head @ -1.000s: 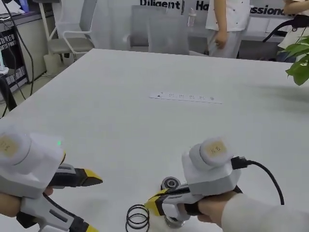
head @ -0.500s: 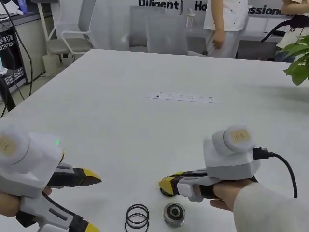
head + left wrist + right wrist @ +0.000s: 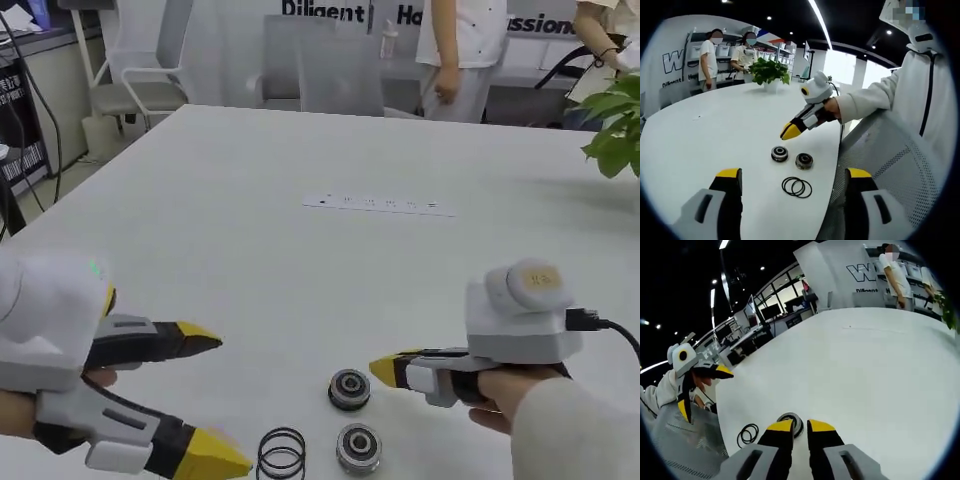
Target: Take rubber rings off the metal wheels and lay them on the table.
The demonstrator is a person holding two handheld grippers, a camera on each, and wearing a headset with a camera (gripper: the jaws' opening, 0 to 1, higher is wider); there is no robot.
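Head view, left to right.

1. The left gripper point(image 3: 212, 400) sits at 8 o'clock, held in a hand. Its yellow-tipped jaws stand wide apart with nothing between them. The left gripper view confirms the wide gap.
2. The rings point(image 3: 282, 452), black and overlapping, lie flat on the white table point(image 3: 300, 270) at 6 o'clock. They are near the lower jaw tip of the left gripper but clear of it.
3. The near wheel point(image 3: 358, 447) lies just right of the rings, at 6 o'clock. It shows a bright metal edge.
4. The far wheel point(image 3: 349, 388) lies just beyond the near wheel, apart from it. It shows a darker outer edge.
5. The right gripper point(image 3: 385, 371) enters from 4 o'clock and points left. Its tip is beside the far wheel, not touching. In the right gripper view the jaws are together with only a thin slit, gripping nothing, and one wheel lies just past their tips.
6. A round label point(image 3: 540, 281) on top of the right gripper carries marks too small to read.

Background:
- A white power strip point(image 3: 378, 204) lies on the table toward 12 o'clock.
- The wall lettering point(image 3: 325, 9) at 12 o'clock reads "Diligent"; the words to its right are cut off.
- A green plant point(image 3: 615, 130) stands at 2 o'clock.
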